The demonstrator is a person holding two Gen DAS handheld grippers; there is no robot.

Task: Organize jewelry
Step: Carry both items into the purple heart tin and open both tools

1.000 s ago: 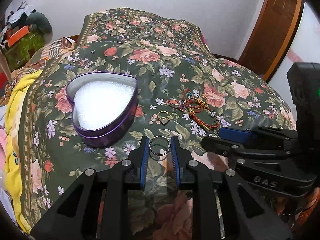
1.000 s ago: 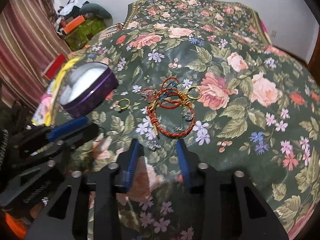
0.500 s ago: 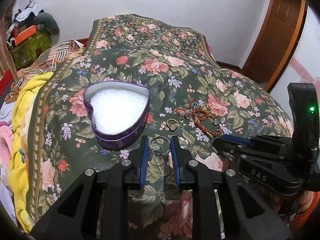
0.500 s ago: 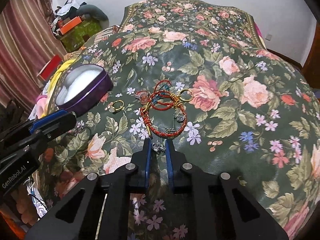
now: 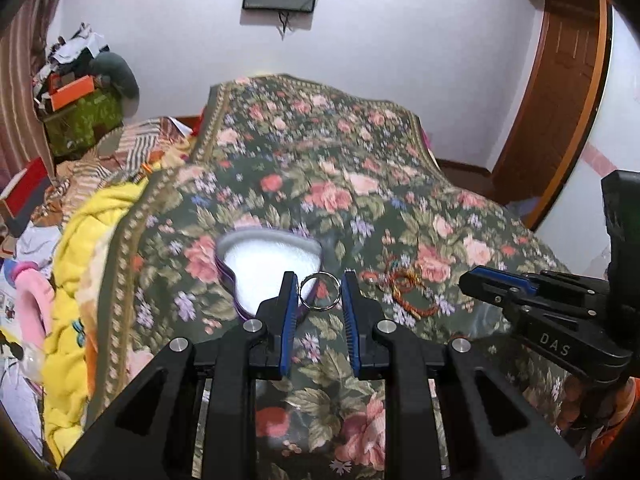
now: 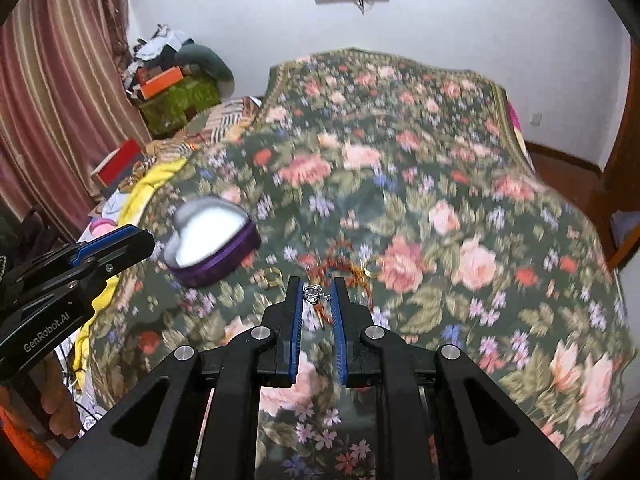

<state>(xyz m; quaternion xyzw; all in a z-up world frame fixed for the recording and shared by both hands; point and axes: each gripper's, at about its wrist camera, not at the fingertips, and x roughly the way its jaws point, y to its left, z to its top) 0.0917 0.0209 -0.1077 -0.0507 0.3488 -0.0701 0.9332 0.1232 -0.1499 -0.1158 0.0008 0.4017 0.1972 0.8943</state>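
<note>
Jaws pinch silver ring (image 5: 320,292), silver charm (image 6: 314,294); heart tin (image 5: 272,264) beyond.

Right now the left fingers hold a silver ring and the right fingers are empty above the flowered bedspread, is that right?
Not quite. The right gripper is not empty: the right wrist view shows a small silver trinket pinched between its fingers. The left gripper does hold the silver ring, above the flowered bedspread.

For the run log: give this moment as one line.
left gripper: shut on ring | right gripper: shut on charm | tin: open
</note>
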